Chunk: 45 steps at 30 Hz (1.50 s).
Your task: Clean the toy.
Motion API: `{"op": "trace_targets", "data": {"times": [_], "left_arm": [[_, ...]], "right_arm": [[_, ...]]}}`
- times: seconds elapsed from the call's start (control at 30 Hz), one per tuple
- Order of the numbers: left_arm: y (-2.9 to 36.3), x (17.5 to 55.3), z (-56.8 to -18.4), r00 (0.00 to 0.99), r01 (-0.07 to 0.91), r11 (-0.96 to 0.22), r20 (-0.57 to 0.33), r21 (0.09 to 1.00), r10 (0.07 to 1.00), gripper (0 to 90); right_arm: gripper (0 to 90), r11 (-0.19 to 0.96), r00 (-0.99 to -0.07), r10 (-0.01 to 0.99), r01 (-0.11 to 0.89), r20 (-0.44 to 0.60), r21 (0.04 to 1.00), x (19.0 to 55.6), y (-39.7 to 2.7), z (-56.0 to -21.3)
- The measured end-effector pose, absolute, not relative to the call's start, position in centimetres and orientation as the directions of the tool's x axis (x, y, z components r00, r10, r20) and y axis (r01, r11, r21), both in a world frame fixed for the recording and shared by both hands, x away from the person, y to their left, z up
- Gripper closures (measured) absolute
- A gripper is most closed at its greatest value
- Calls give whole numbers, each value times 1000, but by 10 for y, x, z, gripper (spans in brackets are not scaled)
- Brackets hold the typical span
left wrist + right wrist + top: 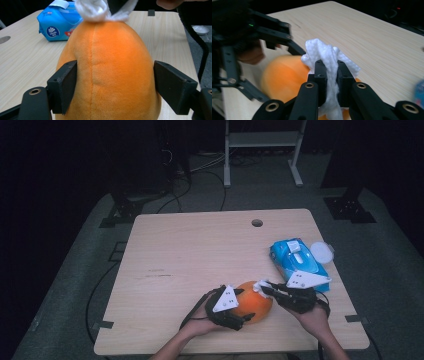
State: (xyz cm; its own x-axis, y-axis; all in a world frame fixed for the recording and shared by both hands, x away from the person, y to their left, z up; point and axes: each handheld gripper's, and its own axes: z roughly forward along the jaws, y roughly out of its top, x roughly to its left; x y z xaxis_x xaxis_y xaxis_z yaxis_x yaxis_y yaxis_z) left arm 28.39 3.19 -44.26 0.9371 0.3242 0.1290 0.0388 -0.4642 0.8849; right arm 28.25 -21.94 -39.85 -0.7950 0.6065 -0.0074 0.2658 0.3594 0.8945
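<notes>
An orange plush ball point(255, 300) lies near the table's front edge. My left gripper point(246, 305) reaches it from the left, and its jaws stand open on either side of the ball point(112, 62) without denting it. My right gripper point(264, 287) comes in from the right, shut on a crumpled white wipe point(324, 50). The wipe point(95, 10) rests against the far top of the ball point(282, 75). In the right gripper view the left gripper shows dark at the left, behind the ball.
A blue pack of wipes point(298, 257) lies at the table's right edge, with a white round lid point(321, 252) beside it. The wooden table point(200, 250) has a cable hole point(257, 223) near its far edge. A white frame point(262, 150) stands on the floor beyond.
</notes>
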Motion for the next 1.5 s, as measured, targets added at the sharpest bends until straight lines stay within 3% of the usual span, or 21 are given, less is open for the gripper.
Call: {"op": "trace_targets", "data": {"times": [0.3, 0.43, 0.5, 0.6, 0.7, 0.8, 0.97, 1.07, 1.2, 1.27, 1.37, 1.5], "left_arm": [[31, 282, -443, 945, 33, -450, 119, 892, 305, 209], [28, 279, -444, 940, 21, -467, 141, 884, 310, 194], [29, 280, -439, 934, 17, -487, 161, 873, 320, 178], [37, 289, -432, 932, 79, -449, 94, 890, 350, 107], [40, 298, -438, 932, 197, -444, -26, 874, 362, 67], [37, 295, -443, 931, 184, -455, -6, 871, 366, 105], [34, 289, -442, 938, 138, -469, 36, 872, 344, 144], [27, 280, -442, 923, 78, -521, 136, 850, 359, 144], [14, 264, -445, 900, -15, -585, 266, 811, 345, 132], [14, 263, -445, 898, -12, -586, 267, 810, 351, 138], [20, 270, -446, 911, 58, -544, 179, 837, 373, 153], [21, 272, -448, 916, 75, -524, 149, 848, 373, 153]], "right_arm": [[807, 363, -754, 657, 330, 12, 871, 293, -235, -405], [805, 323, -808, 584, 319, 78, 891, 288, -227, -400], [806, 349, -815, 577, 303, 51, 887, 286, -219, -400], [806, 346, -821, 567, 308, 64, 886, 289, -221, -402], [806, 337, -825, 559, 314, 80, 888, 289, -226, -404], [806, 348, -794, 607, 304, 34, 887, 290, -229, -404], [806, 330, -742, 669, 347, 42, 878, 297, -242, -408], [807, 312, -738, 672, 363, 66, 878, 295, -240, -406], [807, 349, -794, 607, 310, 39, 885, 286, -216, -399], [807, 385, -800, 600, 295, 6, 874, 286, -211, -399], [807, 363, -777, 629, 325, 28, 873, 292, -226, -403], [807, 312, -718, 691, 404, 86, 860, 297, -253, -412]]}}
